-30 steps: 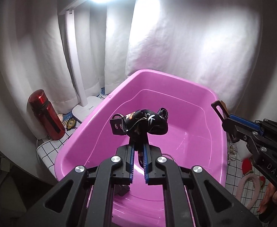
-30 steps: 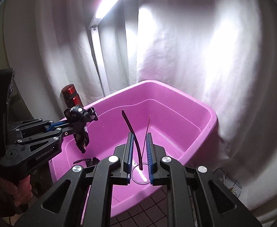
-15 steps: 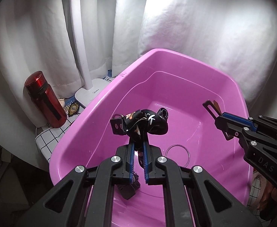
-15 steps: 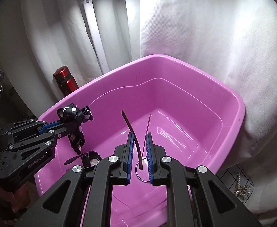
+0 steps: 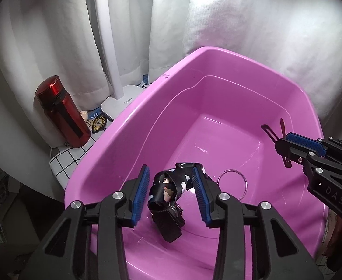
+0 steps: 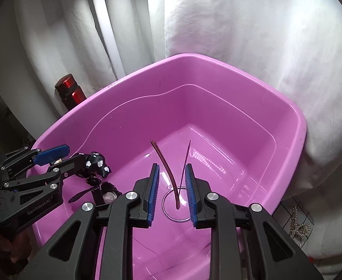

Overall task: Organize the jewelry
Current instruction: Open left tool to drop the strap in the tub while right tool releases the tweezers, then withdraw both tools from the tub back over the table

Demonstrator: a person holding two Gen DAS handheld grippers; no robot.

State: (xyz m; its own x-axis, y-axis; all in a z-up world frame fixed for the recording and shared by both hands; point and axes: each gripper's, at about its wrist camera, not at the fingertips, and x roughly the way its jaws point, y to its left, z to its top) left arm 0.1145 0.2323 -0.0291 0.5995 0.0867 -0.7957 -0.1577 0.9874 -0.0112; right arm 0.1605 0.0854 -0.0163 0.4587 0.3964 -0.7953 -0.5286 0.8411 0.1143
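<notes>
Left wrist view: left gripper (image 5: 169, 190) is standing wide open w/ the black patterned scrunchie (image 5: 168, 190) sitting loose between its pads over the pink tub (image 5: 129, 126); a drop-off looks underway. Next it likely needs to pull back and fetch another piece. 1 metal ring (image 5: 232, 182) is lying on the tub floor; 1 red bottle (image 5: 62, 112) is standing outside. Right wrist view: right gripper (image 6: 172, 192) is also spread open, the thin dark hair clip (image 6: 168, 172) sitting ungripped between the pads, abt to drop; 1 bead chain (image 6: 298, 226) is waiting on the table.
</notes>
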